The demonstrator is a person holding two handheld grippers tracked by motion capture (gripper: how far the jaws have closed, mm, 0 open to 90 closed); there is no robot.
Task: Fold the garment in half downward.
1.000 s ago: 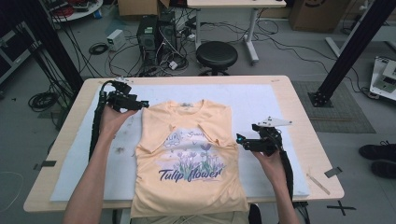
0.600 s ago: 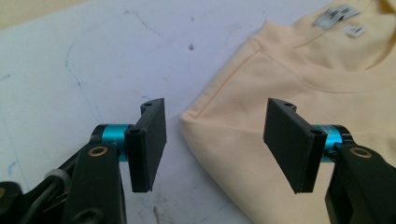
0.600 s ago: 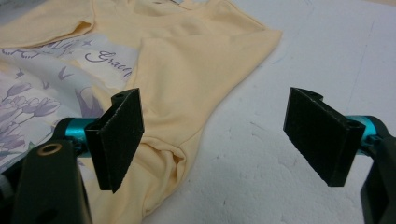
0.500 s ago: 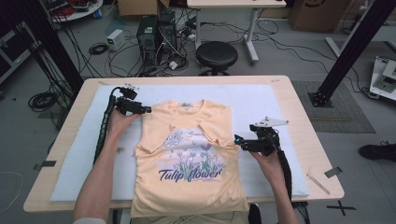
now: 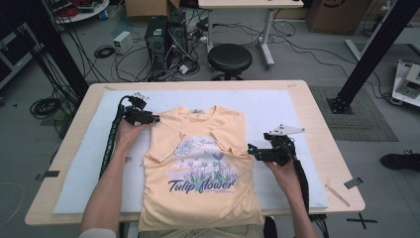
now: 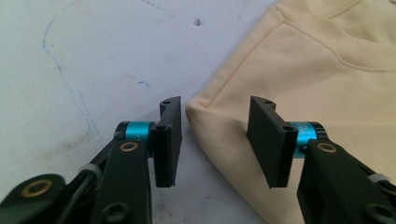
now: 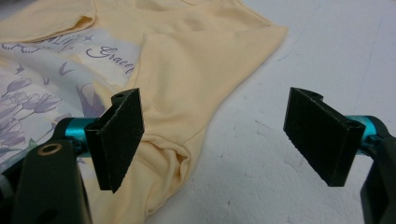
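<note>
While the yellow T-shirt [image 5: 200,171] lay flat on the white mat [image 5: 74,183] at the middle of the desk [image 5: 327,134], its hem hanging over the near edge, the left tool [image 5: 154,119] had just been closing its jaws around the folded shoulder corner, not yet pressing it. The right tool [image 5: 251,150] stood wide open over the shirt's other side edge, gripping nothing.

Laboratory workspace — computer towers [image 5: 166,37] and loose cables [image 5: 126,54] on the grey floor, black rig struts [image 5: 374,49], a stool [image 5: 229,57] behind the padded table [image 5: 317,124].
</note>
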